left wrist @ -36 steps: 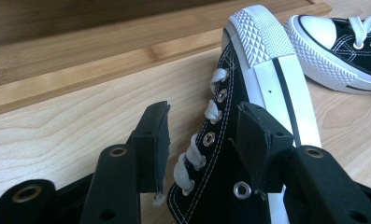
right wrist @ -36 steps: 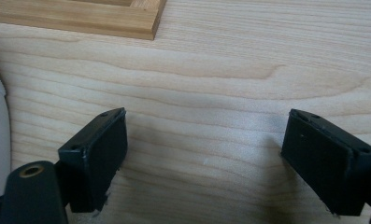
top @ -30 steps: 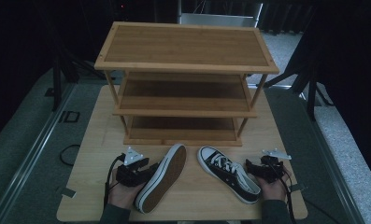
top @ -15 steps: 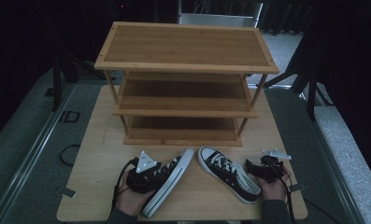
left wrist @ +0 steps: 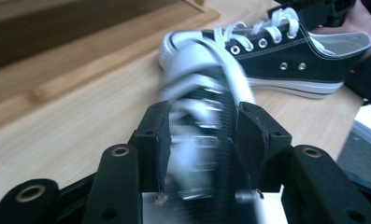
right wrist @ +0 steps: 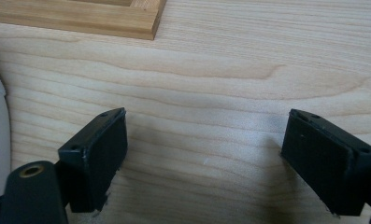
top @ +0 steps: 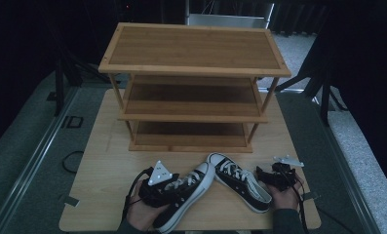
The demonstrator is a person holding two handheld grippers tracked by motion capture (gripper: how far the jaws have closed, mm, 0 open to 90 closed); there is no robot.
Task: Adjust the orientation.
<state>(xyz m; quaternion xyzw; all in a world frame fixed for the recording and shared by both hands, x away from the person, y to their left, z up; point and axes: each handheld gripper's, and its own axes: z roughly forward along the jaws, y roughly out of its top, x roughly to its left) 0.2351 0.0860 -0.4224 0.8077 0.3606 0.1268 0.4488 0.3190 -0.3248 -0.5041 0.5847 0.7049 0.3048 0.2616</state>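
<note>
step: black canvas sneaker with white laces (top: 183, 192) held across its upper by left gripper (left wrist: 203, 140), jaws just widened | place: front of three-tier bamboo shoe rack (top: 193, 87), beside second black sneaker (top: 240, 180) | right gripper (right wrist: 204, 158) spread wide, nothing held | next: lift toward a shelf judged needed, grip firmed first

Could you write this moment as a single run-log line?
left gripper: jaws just widening, left shoe between them | right gripper: open over table | right shoe: on table | rack: bare
</note>
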